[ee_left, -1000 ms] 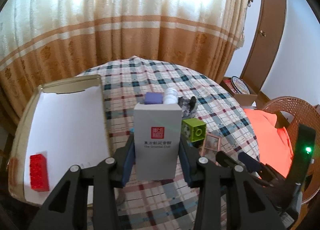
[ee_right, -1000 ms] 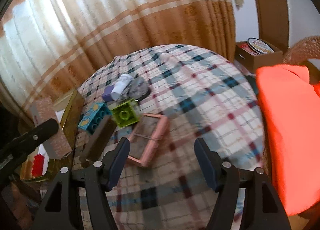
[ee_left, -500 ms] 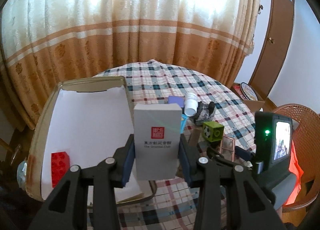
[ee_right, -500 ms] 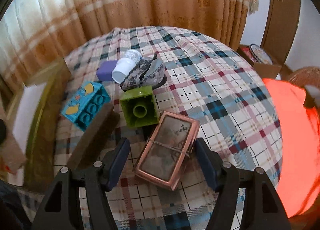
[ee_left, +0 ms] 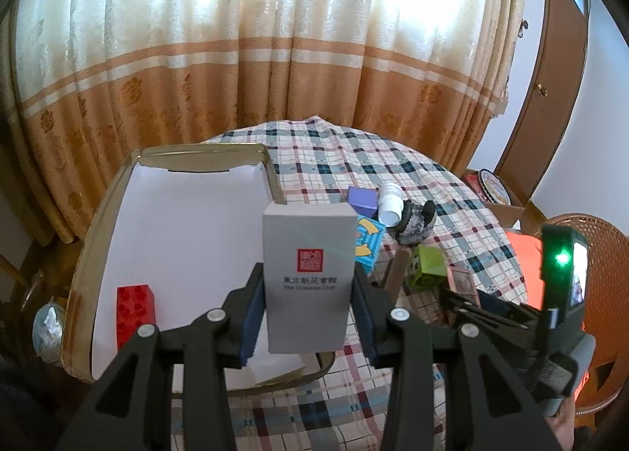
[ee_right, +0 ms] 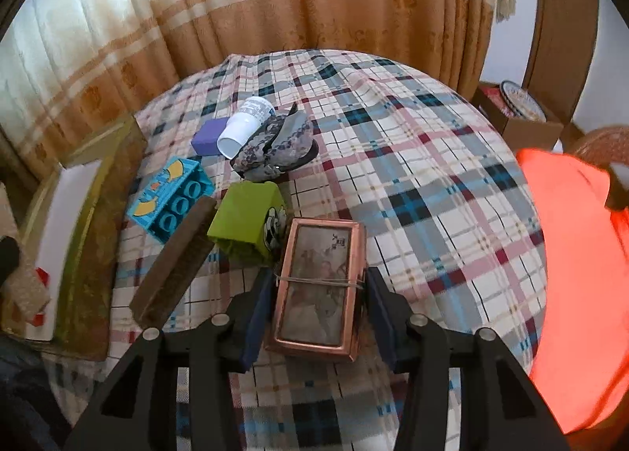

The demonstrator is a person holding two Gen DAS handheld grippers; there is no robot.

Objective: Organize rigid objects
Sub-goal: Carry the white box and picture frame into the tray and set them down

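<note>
A: Sorting step: left claw pinching grey box, centre frame, over tray.
B: Right claw closing round copper frame, lower centre, on worktop. Next, probably: box down beside red brick.

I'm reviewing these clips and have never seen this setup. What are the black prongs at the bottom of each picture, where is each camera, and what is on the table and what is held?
No robot here: a person carries one hand-held gripper per hand, each with a fisheye camera looking along its two black fingers.

Left view: the left hand-held gripper is shut on an upright grey carton, above a gold-rimmed tray that holds a red brick.

Right view: the right hand-held gripper is closing its jaws around a copper-framed box lying on the checked tablecloth. Nearby lie a green block, blue brick, brown bar, purple cube, white cup and a patterned pouch.
</note>
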